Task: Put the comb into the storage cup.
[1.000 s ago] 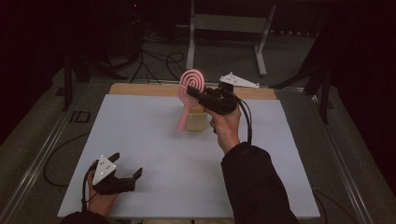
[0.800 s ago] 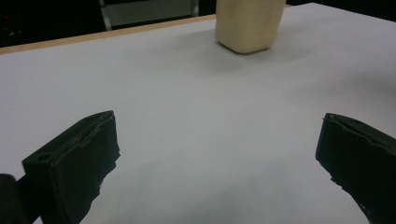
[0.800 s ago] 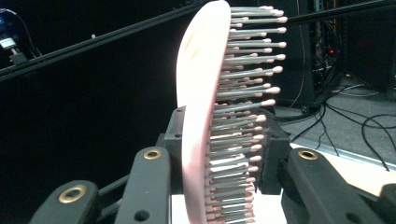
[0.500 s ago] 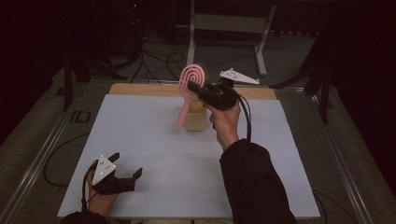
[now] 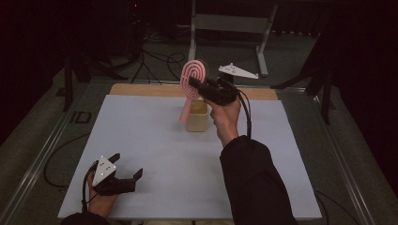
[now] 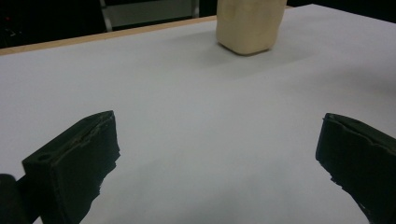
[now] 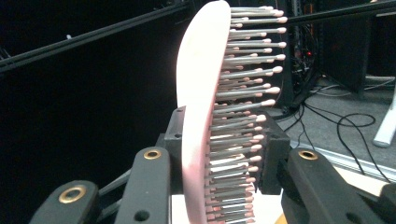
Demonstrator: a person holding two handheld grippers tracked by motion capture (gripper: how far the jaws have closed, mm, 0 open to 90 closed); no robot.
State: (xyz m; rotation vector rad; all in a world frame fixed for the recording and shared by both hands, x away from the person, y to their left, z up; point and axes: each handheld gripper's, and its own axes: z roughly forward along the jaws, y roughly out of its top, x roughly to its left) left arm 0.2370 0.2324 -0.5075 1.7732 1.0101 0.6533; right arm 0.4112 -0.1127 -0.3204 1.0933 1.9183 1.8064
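Note:
A pink hairbrush with a round spiral head is held up over the far middle of the table, its handle slanting down to the left. My right gripper is shut on the brush head. In the right gripper view the brush stands edge-on between the jaws of my right gripper, bristles pointing right. A beige cup stands just below it, and the handle's end hangs by the cup's left side. My left gripper rests open at the table's front left, nothing between its jaws. The cup lies far ahead of it.
A white sheet covers the table, with a wooden strip along its far edge. Beyond the table stand a metal frame and loose cables on the floor. A person's dark sleeve reaches in from the front right.
My right gripper has lifted the hairbrush slightly higher above the cup. The left gripper has not moved.

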